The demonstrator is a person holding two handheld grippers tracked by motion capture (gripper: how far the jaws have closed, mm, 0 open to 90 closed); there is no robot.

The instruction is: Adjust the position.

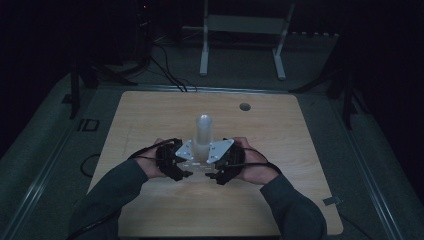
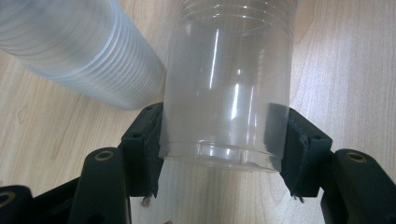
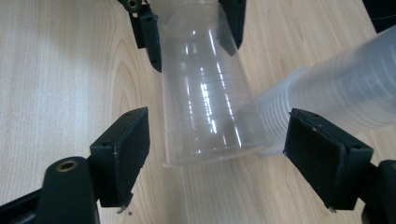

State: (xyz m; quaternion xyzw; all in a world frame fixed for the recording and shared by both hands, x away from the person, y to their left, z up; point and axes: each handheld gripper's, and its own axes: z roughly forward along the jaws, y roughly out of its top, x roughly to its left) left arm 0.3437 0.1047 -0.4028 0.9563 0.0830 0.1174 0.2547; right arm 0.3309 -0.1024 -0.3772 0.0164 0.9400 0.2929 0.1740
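On the left, the left gripper is clamped on the base end of a single clear plastic cup, its two black pads pressed against opposite walls just above the bottom rim; the cup lies on its side, held low over the wooden table, with its mouth pointing toward the other hand. In the left gripper view, a stack of nested clear cups lies on its side just beside the held cup, near its wall or touching it; which of the two I cannot tell. In the high view this stack stretches away from the person between the two tools. To the right, the right gripper has its jaws spread, one pad on each side of the cup's mouth rim and the end of the stack, neither pad touching anything. Judging from this, the step in hand is pulling one cup free of the stack, or handing it across, and the single cup already looks separate. The next move probably calls for the right tool to close gently on the cup's thin rim or on the stack, squarely and without crushing it, while the left keeps its hold steady. No brand, label or writing can be read on the cups, the tools or the table.
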